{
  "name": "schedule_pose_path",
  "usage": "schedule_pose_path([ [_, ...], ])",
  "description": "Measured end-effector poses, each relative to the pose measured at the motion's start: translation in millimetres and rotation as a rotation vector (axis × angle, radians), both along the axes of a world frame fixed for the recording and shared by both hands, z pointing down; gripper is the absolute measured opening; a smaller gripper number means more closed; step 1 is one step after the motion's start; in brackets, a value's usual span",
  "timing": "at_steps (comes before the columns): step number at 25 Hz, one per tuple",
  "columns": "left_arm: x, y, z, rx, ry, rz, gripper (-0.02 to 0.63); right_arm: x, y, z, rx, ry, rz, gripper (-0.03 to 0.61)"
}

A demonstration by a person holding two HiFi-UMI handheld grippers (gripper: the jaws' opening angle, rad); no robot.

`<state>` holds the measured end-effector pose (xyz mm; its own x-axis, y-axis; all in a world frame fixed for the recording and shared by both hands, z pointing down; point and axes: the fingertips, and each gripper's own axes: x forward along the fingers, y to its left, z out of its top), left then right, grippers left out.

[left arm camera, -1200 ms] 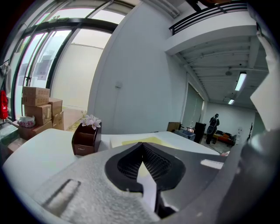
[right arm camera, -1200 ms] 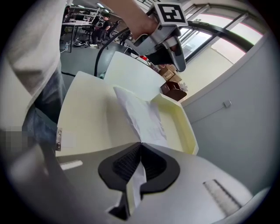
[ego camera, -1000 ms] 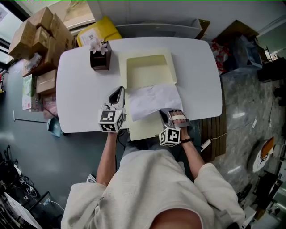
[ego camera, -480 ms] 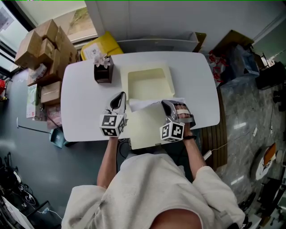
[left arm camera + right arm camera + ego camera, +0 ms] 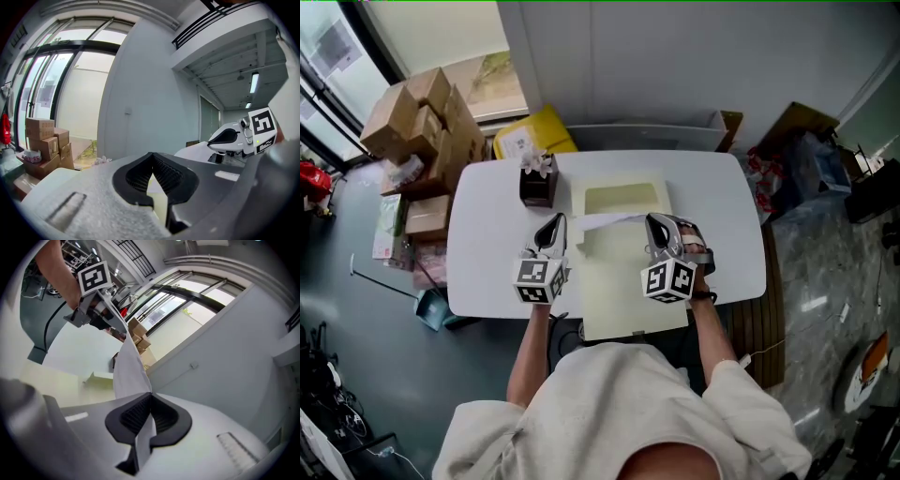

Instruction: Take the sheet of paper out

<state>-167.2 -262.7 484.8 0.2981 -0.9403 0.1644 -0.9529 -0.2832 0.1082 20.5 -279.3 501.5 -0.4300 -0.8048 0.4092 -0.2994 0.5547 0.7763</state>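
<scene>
A white sheet of paper hangs stretched between my two grippers above the white table, seen almost edge-on in the head view. My left gripper is shut on its left end; a pale strip of the paper shows between the jaws in the left gripper view. My right gripper is shut on the right end, and the paper runs from its jaws up to the left gripper. The open cream box lies behind the sheet, and its lid lies under my hands.
A dark holder with white tissue stands on the table left of the box. Cardboard boxes and a yellow package sit on the floor at the back left. The lid overhangs the table's near edge.
Both grippers rose with the sheet, the right more. The paper lay flat over the box's near edge; now it hangs off the table between them.
</scene>
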Motion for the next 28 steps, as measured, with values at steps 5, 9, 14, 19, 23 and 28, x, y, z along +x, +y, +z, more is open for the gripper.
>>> schedule_pose_path([
  [5, -10.5, -3.1, -15.8, 0.027, -0.014, -0.022, 0.002, -8.3, -12.8, -31.9, -0.048, -0.205, 0.026, 0.003],
  [9, -13.8, -5.5, -26.4, 0.047, -0.027, -0.031, 0.002, -9.0, -23.3, -60.7, -0.111, -0.429, 0.056, 0.003],
  [14, -15.4, -8.0, -37.2, 0.070, -0.042, -0.037, 0.002, -2.4, -37.2, -99.1, -0.157, -0.723, 0.053, 0.003],
  [19, -17.7, -10.3, -43.8, 0.082, -0.045, -0.047, 0.002, 20.2, -54.3, -119.1, -0.181, -0.938, 0.084, 0.003],
  [23, -21.5, -12.1, -48.3, 0.093, -0.046, -0.057, 0.002, 34.3, -61.3, -115.3, -0.192, -0.996, 0.112, 0.003],
  [28, -24.3, -15.0, -52.7, 0.099, -0.049, -0.066, 0.002, 52.1, -60.3, -92.9, -0.229, -1.041, 0.166, 0.003],
])
